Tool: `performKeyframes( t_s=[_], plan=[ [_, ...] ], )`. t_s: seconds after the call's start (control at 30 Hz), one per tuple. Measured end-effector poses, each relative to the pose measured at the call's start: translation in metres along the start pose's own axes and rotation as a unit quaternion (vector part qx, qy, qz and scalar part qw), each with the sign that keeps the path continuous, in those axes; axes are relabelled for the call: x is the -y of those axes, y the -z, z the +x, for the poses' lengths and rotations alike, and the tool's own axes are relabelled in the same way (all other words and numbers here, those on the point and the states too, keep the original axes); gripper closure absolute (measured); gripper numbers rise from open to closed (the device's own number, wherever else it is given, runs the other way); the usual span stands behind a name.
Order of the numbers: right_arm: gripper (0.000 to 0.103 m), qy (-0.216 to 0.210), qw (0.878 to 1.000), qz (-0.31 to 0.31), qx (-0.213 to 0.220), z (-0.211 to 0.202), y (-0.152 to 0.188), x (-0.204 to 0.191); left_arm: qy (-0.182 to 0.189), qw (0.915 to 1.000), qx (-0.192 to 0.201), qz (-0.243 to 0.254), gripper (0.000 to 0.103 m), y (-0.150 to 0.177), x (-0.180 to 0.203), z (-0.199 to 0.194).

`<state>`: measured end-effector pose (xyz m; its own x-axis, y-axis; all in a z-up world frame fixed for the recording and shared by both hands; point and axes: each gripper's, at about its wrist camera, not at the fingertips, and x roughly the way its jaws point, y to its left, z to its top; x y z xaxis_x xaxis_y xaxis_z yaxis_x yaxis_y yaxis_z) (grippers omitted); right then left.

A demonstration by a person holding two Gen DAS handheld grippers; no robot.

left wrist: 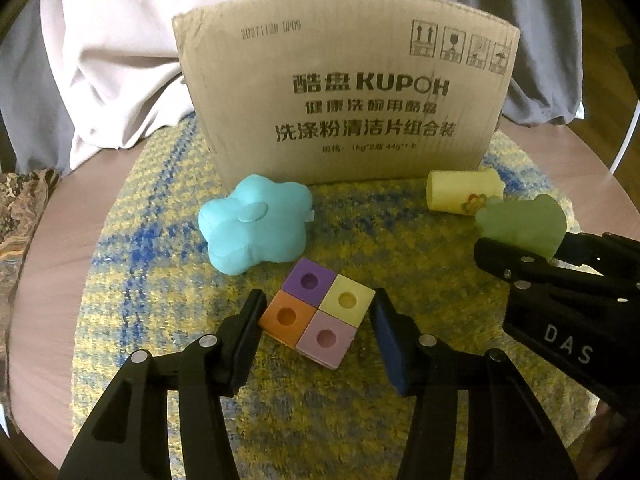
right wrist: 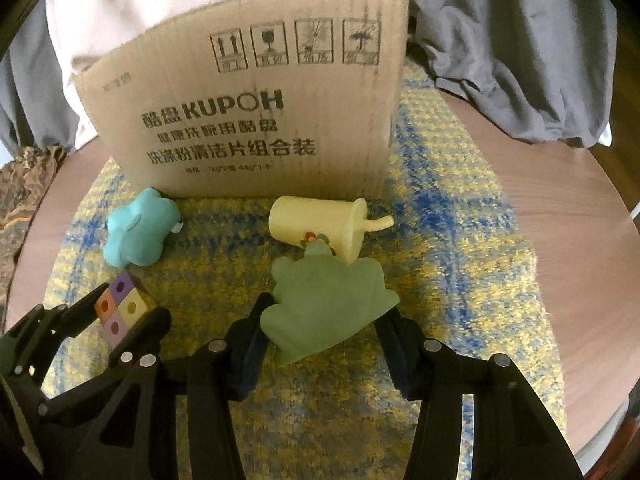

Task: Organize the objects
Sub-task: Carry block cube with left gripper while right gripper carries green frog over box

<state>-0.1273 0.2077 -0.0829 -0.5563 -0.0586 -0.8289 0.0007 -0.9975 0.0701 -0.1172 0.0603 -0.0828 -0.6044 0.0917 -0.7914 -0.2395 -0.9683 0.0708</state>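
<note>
- Round brown wooden surface (left wrist: 52, 240), draped at its far edge with grey and pale pink cloth (left wrist: 120, 60), topped by a yellow-and-blue woven mat (left wrist: 152, 216).
- Standing at 12 o'clock on the mat: a tall brown cardboard box (left wrist: 344, 92) printed with "KUPOH" and handling symbols.
- Lying at 10 o'clock from the mat's middle, just in front of the box: a soft turquoise flower-shaped cushion toy (left wrist: 256, 228).
- Gripped between the pads of the left tool (left wrist: 318, 320): a square block of four joined cubes in purple, yellow, orange and pink, each with a round hole (left wrist: 318, 314); pads pressed against the orange and yellow corners, block resting low over the mat at 6 o'clock.
- Lying on its side at 2 o'clock, just before the box: a pale yellow plastic cup with lid, straw and flower print (right wrist: 316, 226), straw aimed toward 3 o'clock.
- Clamped in the right tool (right wrist: 320, 320): a soft pale green frog-shaped toy (right wrist: 324, 300), its far end touching the cup, pads squeezed on both flanks.
- Both tools side by side, left one at 9 o'clock of the right.
</note>
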Motion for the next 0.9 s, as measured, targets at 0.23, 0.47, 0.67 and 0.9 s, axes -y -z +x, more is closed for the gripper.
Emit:
performKeyframes(
  t_s=[0.23,0.47,0.67,0.9],
  plan=[
    [0.052,-0.002,1.0,0.004,0.011,-0.015,-0.001,0.003,-0.002,0.9999,0.014,-0.002,0.051,-0.008,0.003,-0.014],
    [0.052,0.0,1.0,0.004,0.027,-0.031,-0.005,0.004,-0.004,0.9996,0.028,-0.004,0.051,-0.014,0.002,-0.026],
    [0.052,0.0,0.999,0.003,0.04,-0.045,-0.011,0.004,-0.004,0.9992,0.04,-0.009,0.051,-0.022,-0.003,-0.036],
    [0.052,-0.002,0.999,0.001,0.054,-0.06,-0.018,0.002,-0.003,0.9984,0.055,-0.013,0.051,-0.035,-0.007,-0.048]
  ],
)
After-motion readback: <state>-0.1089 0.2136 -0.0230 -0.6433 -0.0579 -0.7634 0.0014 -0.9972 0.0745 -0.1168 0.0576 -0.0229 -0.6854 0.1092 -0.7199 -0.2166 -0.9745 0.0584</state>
